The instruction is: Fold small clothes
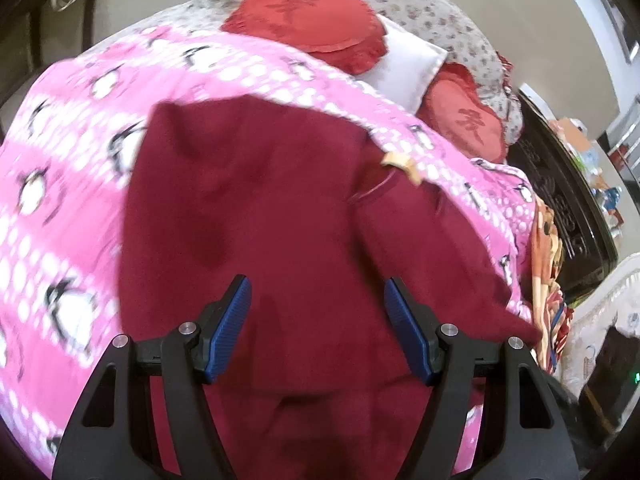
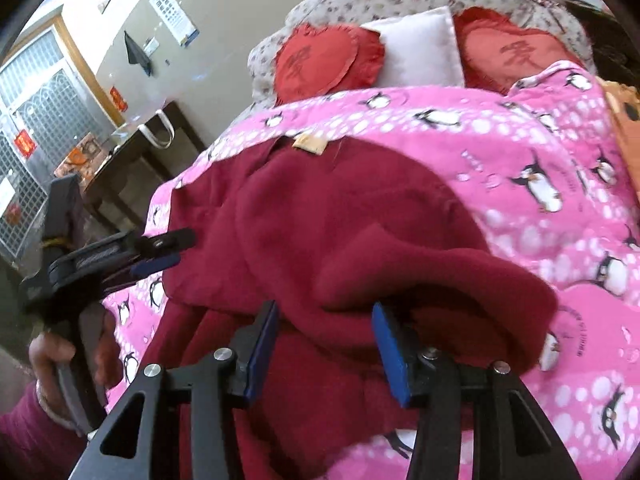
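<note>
Pink bedspread (image 1: 60, 200); both tools (image 1: 318, 304) agape over garment (image 1: 260, 208).

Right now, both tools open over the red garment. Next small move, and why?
Probably lower the right tool a little and close it on the raised fold of the dark red garment between its fingers. Both tools are open and hold nothing; the cloth is bunched and humped on that side over the pink penguin blanket, while the left tool hovers above flatter fabric.
</note>
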The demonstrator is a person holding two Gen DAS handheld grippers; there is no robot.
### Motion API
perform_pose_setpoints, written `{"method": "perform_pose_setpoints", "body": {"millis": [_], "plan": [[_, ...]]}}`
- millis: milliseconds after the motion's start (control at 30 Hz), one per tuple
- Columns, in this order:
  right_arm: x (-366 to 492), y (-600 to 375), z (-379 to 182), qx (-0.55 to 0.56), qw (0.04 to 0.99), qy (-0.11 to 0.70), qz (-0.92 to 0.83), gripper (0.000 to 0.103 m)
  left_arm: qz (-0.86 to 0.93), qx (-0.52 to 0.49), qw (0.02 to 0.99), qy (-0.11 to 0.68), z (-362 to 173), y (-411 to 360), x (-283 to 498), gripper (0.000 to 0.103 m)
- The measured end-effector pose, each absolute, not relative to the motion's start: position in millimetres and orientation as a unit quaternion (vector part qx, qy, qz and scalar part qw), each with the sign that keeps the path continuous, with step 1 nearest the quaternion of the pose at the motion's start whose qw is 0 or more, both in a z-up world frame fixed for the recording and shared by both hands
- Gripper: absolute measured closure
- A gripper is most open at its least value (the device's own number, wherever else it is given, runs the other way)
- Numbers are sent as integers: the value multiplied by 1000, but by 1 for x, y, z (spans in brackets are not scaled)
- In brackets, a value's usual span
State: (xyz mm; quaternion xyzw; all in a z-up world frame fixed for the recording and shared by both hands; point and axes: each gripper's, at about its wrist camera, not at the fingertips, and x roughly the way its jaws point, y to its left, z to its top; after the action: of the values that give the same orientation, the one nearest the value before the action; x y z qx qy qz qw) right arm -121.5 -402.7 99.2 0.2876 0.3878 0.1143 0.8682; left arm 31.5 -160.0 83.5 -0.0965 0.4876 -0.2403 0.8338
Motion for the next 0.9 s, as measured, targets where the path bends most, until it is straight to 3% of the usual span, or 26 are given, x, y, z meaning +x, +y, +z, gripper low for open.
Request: {"method": "perform_pose_setpoints", "body": {"millis": [300,433,467,733,900], "plan": [[-143,-429,101,319,868,370,84,56,-258,-41,835,483,69,-221,62,38],[-150,-441,98,331,865,372,69,56,-257,-26,845,467,76,-231,60,89],[-151,-443,98,335,863,371,66,56,-267,-35,844,464,82,-229,58,92],[-164,-457,104,342,868,358,44,56,-274,-80,874,393,140,-179,40,94],[-163,-459,99,337,866,368,31,49,-211,-104,893,383,134,-116,38,94]]}}
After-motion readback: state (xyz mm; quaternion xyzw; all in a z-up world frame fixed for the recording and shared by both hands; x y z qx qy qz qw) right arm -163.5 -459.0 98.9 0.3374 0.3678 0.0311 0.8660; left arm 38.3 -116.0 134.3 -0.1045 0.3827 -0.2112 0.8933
